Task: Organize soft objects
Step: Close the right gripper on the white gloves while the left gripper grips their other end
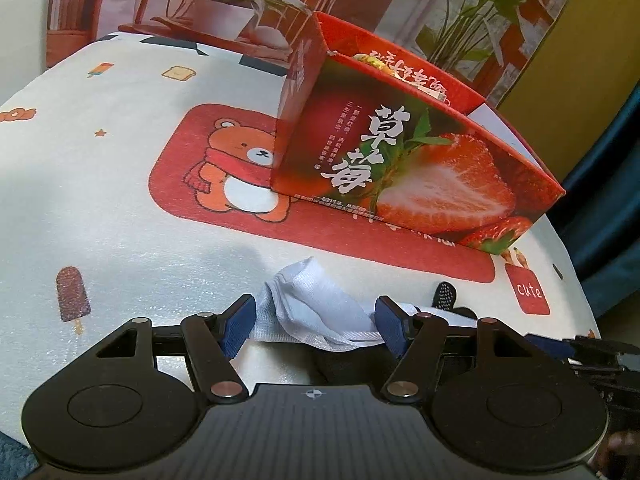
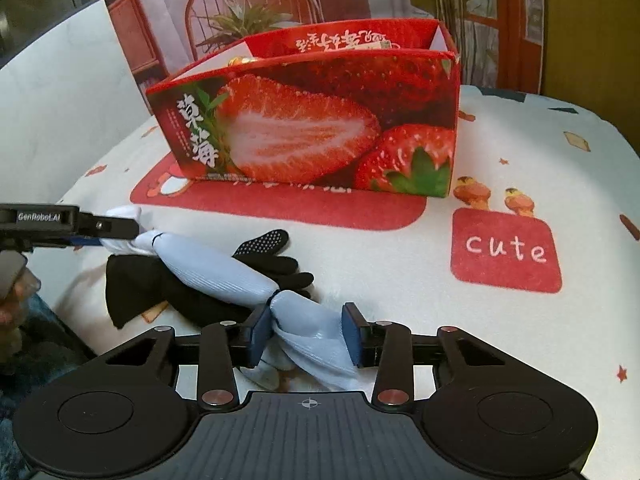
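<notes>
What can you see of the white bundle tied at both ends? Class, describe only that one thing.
The white bundle is a long roll of pale ribbed fabric, cinched by a thin dark tie near each end so it resembles a wrapped sweet. It lies slanted across a black glove on the printed tablecloth, in front of the strawberry box. Each loose end sits between the pads of a hand-held gripper: the left hand-held gripper and the right hand-held gripper.

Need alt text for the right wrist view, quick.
The right tongs straddle one tied end of a pale blue cloth bundle lying across a black glove, while the left tongs reach its far end. Behind stands an open strawberry box on a cartoon-print tablecloth.
</notes>
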`<action>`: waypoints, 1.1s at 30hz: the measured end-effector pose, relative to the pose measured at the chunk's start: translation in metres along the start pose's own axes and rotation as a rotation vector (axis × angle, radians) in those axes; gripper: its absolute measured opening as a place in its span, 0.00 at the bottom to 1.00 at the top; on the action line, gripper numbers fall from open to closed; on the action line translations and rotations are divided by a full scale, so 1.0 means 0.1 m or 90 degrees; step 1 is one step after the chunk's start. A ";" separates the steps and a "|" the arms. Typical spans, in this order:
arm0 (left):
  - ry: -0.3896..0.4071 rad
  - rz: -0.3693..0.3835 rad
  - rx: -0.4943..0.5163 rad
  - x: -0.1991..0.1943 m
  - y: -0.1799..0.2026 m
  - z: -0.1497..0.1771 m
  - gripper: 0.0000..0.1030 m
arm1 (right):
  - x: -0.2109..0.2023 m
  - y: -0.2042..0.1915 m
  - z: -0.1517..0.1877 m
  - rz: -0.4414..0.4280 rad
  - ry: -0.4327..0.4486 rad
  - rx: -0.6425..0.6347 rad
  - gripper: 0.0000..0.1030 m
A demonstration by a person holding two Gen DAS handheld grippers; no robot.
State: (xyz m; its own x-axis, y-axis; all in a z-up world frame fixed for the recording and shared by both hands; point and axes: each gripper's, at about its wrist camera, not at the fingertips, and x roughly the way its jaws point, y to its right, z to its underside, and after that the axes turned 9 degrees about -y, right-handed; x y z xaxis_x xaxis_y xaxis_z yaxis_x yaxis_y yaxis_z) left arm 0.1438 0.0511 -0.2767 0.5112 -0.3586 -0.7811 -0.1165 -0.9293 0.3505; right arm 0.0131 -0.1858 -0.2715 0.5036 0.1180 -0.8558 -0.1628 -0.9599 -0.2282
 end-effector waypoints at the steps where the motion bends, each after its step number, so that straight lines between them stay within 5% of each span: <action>1: 0.002 0.000 0.001 0.00 0.00 0.00 0.65 | 0.01 0.01 -0.03 0.001 0.002 0.001 0.34; 6: 0.016 -0.020 0.008 0.01 -0.01 0.00 0.28 | 0.10 0.06 -0.17 0.024 0.026 0.002 0.34; 8: 0.016 -0.032 0.006 0.02 -0.02 0.00 0.22 | 0.15 0.08 -0.22 0.040 0.043 0.005 0.35; 24: 0.003 -0.054 0.000 0.10 -0.08 0.01 0.22 | 0.04 0.23 0.01 0.086 0.167 0.065 0.47; 33: 0.003 -0.043 -0.008 0.10 -0.10 0.01 0.26 | 0.17 0.35 0.07 0.064 0.129 0.113 0.50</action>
State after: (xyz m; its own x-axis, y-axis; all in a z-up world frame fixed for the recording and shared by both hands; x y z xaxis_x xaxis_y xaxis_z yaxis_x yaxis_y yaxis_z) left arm 0.1495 0.0571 -0.2884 0.5217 -0.2945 -0.8007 -0.0705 -0.9502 0.3036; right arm 0.0102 -0.2161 -0.2972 0.6339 -0.0462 -0.7720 -0.3581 -0.9023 -0.2400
